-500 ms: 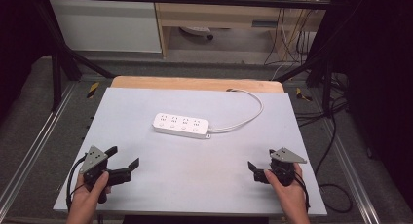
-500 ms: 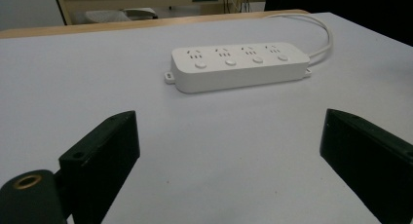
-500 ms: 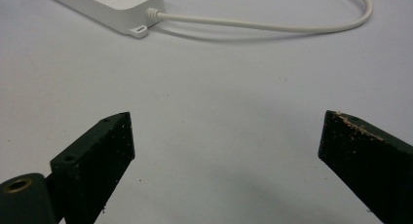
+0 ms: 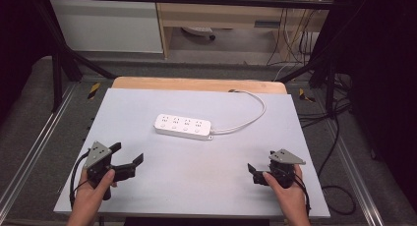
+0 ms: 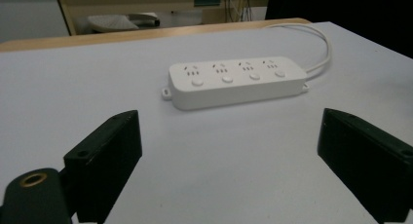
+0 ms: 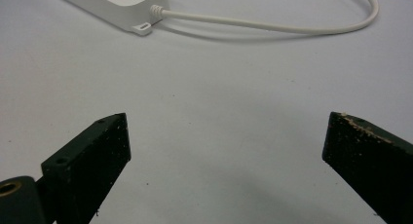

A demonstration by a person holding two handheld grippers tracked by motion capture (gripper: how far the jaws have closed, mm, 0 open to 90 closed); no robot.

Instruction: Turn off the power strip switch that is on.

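Note:
A white power strip (image 4: pixel 183 126) with four sockets and four buttons lies flat in the middle of the grey table (image 4: pixel 196 186). Its white cable (image 4: pixel 251 118) loops to the right and runs to the back edge. My left gripper (image 4: pixel 128 154) rests open near the front left and points at the power strip (image 5: pixel 236 80), with nothing between its jaws. My right gripper (image 4: pixel 262 162) sits open near the front right. In the right gripper view the strip's cable end (image 6: pixel 122 2) and the cable (image 6: pixel 272 25) lie well beyond the spread gripper (image 6: pixel 226 136).
A wooden board edge (image 4: pixel 196 83) shows behind the table top. Metal rails (image 4: pixel 29 157) run along both sides. Dark cables (image 4: pixel 339 132) trail on the floor at the right. A cabinet (image 4: pixel 221 14) stands at the back.

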